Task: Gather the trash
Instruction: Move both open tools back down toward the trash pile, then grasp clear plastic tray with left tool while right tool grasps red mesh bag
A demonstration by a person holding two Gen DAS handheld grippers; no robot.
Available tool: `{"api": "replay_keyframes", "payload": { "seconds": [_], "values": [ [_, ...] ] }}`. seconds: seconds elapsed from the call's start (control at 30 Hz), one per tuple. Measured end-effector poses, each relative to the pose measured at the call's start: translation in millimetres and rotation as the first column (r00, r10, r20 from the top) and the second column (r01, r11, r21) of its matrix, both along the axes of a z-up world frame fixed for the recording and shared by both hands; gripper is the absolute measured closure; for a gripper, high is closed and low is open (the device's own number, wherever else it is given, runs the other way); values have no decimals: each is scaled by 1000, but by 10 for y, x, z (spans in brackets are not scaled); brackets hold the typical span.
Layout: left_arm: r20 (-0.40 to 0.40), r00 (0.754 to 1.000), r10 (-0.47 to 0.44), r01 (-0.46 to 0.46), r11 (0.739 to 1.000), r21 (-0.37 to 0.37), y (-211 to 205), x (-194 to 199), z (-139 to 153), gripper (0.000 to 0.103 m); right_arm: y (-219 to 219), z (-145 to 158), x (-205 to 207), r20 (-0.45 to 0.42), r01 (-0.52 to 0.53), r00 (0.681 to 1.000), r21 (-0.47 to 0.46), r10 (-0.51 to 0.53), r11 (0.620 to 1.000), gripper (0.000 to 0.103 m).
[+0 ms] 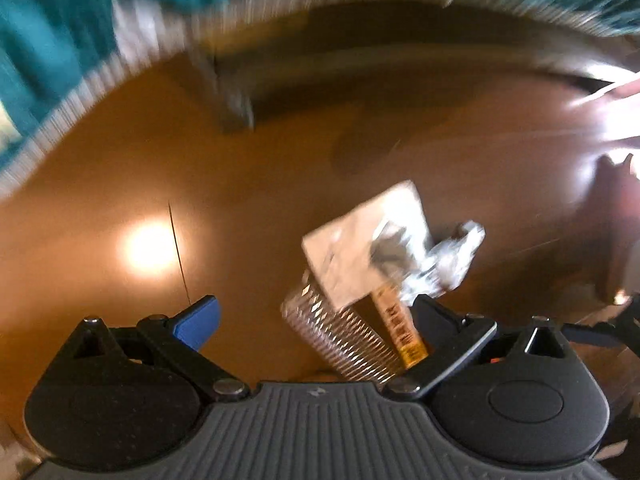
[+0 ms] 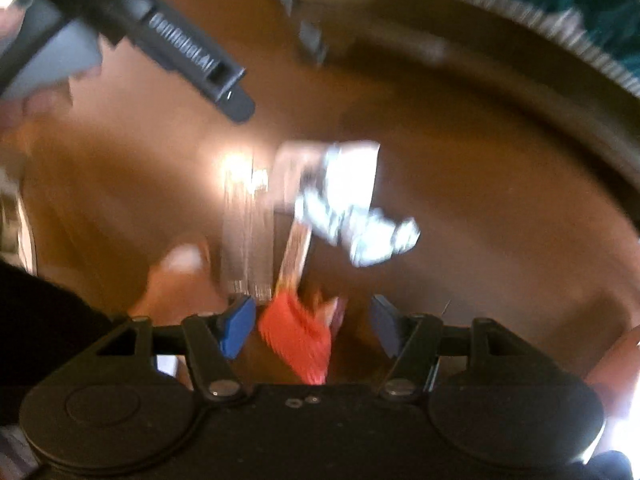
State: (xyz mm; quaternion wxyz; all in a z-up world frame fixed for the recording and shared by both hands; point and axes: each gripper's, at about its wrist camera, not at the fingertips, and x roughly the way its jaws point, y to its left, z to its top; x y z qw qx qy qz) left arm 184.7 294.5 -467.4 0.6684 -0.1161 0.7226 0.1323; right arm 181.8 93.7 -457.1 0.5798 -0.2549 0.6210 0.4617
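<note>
Both pairs of jaws stand wide apart with nothing pinched between the pads. Left gripper (image 1: 316, 316) hangs over a glossy brown floor (image 1: 100, 152), its blue-padded finger (image 1: 198, 320) on one side and the black one opposite, with the trash pile lying between and just past them. That pile holds a clear ridged plastic wrapper (image 1: 340, 340), a white paper napkin (image 1: 360, 240) lying flat across it, a crumpled ball of foil (image 1: 448, 264) touching the napkin's far corner, and a narrow yellow packet (image 1: 400, 332) whose long axis runs away from the camera, slightly tilted.

Right gripper (image 2: 312, 324) also points steeply down at the same heap, seen blurred: the foil (image 2: 360, 228) and the napkin (image 2: 352, 168) lie ahead of its fingers, the clear wrapper (image 2: 248, 232) stretches lengthwise toward the lens, and an orange-red wrapper (image 2: 296, 340) sits between the spread pads without being squeezed. A teal rug (image 1: 48, 40) with a pale fringe borders the floor's far edge. The other gripper's black body crosses the upper left corner of the right view.
</note>
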Motion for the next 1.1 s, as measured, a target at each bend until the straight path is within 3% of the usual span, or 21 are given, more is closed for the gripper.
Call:
{"api": "replay_keyframes", "payload": {
  "seconds": [0.2,0.37,0.63,0.8,0.87,0.9,0.93,1.1],
  "values": [
    [-125,987,98,-103,994,-37,90,-162,-710,0,49,-474,-77,-69,-69,996,-99,62,993,40],
    [-200,962,185,-202,977,-67,169,-327,-1134,0,76,-754,-84,-140,-68,989,-158,46,985,40],
    [-214,953,216,-244,963,-117,150,-491,-1401,2,184,-1028,-121,-205,-47,979,-190,7,981,42],
    [-224,951,212,-247,958,-145,115,-510,-1480,20,209,-1113,-104,-226,-39,974,-210,-9,977,43],
    [-230,950,210,-248,957,-153,113,-492,-1523,33,200,-1115,-86,-228,-31,973,-205,-17,978,46],
    [-232,950,207,-247,956,-156,107,-499,-1533,36,194,-1113,-76,-232,-24,972,-204,-24,979,56],
    [-235,950,205,-246,956,-159,107,-507,-1542,44,192,-1117,-66,-236,-19,971,-207,-31,978,72],
    [-220,952,214,-255,951,-173,119,-503,-1583,56,170,-1087,-37,-237,-13,971,-205,-36,979,88]
  ]
}}
